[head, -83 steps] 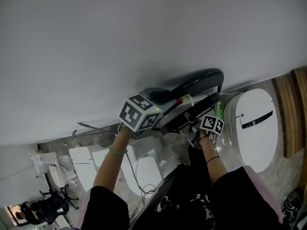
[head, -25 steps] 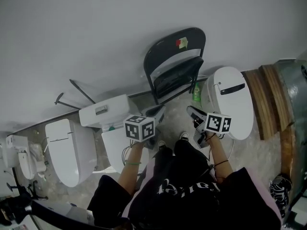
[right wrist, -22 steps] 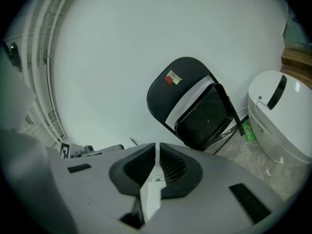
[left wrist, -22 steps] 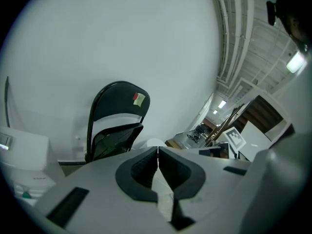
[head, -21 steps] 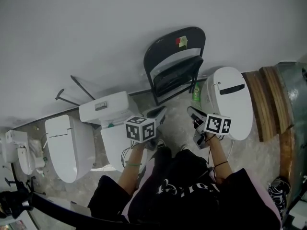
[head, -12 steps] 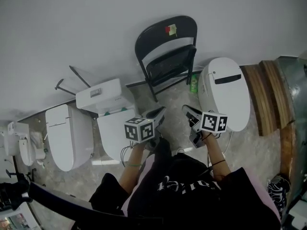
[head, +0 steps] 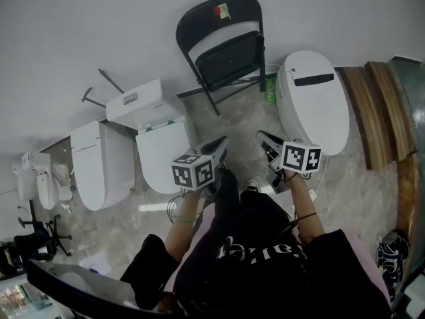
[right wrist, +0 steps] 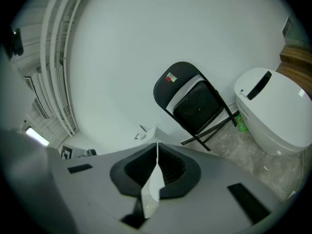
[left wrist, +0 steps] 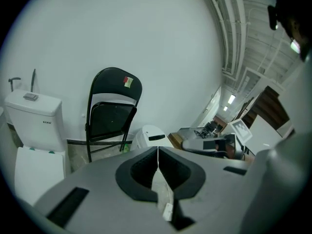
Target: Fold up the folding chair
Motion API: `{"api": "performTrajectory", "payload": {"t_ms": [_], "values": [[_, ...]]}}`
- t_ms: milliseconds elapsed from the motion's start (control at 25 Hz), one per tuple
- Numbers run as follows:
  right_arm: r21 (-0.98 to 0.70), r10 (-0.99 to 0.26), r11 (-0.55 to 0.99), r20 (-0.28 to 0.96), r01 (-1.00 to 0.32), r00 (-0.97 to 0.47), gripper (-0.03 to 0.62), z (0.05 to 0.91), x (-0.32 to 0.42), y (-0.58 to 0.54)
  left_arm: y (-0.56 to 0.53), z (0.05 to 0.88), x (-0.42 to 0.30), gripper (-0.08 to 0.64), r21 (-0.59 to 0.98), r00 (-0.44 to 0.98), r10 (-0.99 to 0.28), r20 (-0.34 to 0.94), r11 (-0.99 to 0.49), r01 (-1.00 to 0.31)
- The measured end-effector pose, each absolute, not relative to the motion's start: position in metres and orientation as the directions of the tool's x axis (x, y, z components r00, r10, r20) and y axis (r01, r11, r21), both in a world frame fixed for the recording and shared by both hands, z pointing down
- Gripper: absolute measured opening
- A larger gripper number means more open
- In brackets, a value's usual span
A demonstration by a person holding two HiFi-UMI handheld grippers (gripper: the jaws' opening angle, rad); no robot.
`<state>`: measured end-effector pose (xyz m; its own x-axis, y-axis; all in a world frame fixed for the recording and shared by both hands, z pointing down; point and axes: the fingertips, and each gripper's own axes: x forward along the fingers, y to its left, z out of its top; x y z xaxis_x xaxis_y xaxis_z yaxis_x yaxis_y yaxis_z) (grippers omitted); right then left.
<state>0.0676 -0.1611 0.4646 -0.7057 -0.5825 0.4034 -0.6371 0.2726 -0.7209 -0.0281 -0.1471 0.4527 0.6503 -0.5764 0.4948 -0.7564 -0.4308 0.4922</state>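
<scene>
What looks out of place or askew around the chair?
Nothing looks spilled or damaged. The folding chair leans folded against the wall. One stray item: a green bottle on the floor between the chair's leg and the white toilet.

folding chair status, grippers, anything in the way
Left gripper shut, empty; right gripper shut, empty. Folding chair folded, leaning on wall. Tank toilet and lidded toilet flank it, green bottle at its foot.

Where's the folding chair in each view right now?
Head view: folding chair at top centre, against the wall.
Left gripper view: left of centre.
Right gripper view: right of centre.
Shared landmark: white toilet with a black bar, just right of the chair.
</scene>
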Motion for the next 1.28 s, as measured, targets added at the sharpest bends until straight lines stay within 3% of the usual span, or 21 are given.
{"api": "performTrajectory", "payload": {"t_ms": [200,480,1000,1280], "values": [[-0.785,-0.577,0.244,0.354,-0.569,-0.736,0.021,0.469,0.055,-0.127,-0.116,0.453,-0.034,0.008,0.475,0.643,-0.567,0.515,-0.435,-0.765],[-0.78,-0.595,0.237,0.355,-0.58,-0.721,0.021,0.463,0.037,-0.09,-0.098,0.441,-0.048,0.008,0.466,0.663,-0.566,0.49,-0.473,-0.748],[-0.804,-0.692,0.172,0.313,-0.57,-0.651,0.02,0.454,-0.08,-0.016,-0.017,0.436,-0.166,0.008,0.493,0.738,-0.496,0.458,-0.548,-0.675],[-0.754,-0.72,0.165,0.349,-0.636,-0.6,0.021,0.456,-0.119,0.024,0.007,0.435,-0.191,0.008,0.512,0.793,-0.434,0.429,-0.606,-0.609]]}}
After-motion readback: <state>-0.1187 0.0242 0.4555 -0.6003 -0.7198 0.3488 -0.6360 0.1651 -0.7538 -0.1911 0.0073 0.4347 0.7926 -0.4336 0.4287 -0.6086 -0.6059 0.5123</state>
